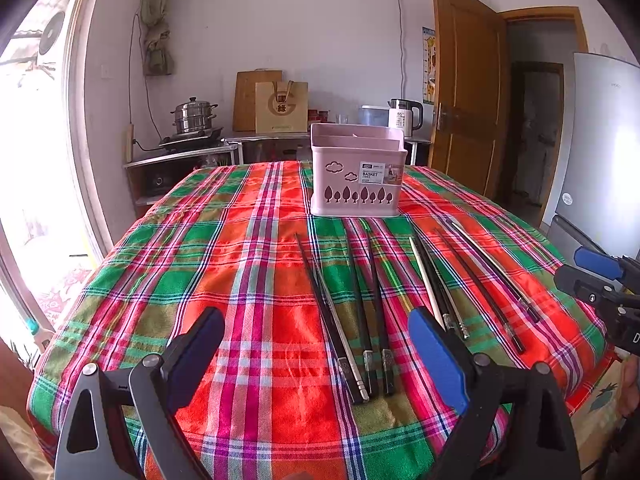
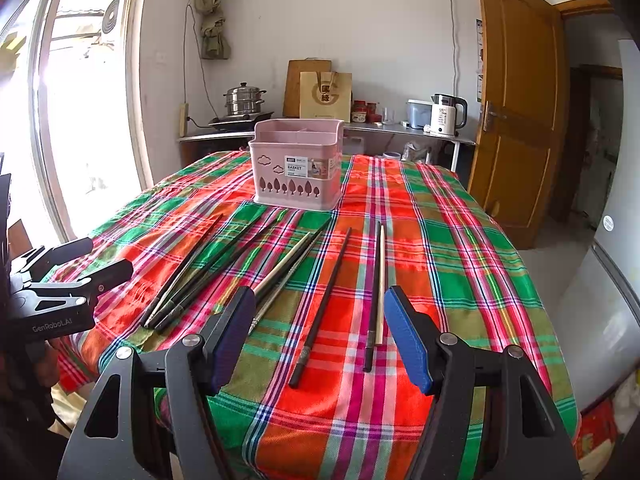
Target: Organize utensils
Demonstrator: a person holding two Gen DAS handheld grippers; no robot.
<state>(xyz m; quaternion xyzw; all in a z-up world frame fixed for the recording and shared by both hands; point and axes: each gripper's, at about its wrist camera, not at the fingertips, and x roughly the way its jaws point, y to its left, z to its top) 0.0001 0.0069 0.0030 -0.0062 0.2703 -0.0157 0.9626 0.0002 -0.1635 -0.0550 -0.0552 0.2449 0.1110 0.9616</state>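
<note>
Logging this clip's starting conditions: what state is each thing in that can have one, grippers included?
Left gripper: open, empty, above the chopsticks.
Right gripper: open, empty.
Pink plastic utensil basket: upright, no utensils seen inside.
Black and pale chopsticks: loose, lying flat on the cloth, none in the basket.
Plaid tablecloth: spread over the table.
Wooden door: open.
White electric kettle: lid shut.

Left tongs (image 1: 316,356): 2 blue-padded fingers (image 1: 438,364) spread wide apart, nothing between them, pointing toward 12 o'clock, held level. Right tongs (image 2: 320,336): likewise gaping and empty, aimed at 12 o'clock. Each unit appears at the other's edge, at 3 and 9 o'clock.
</note>
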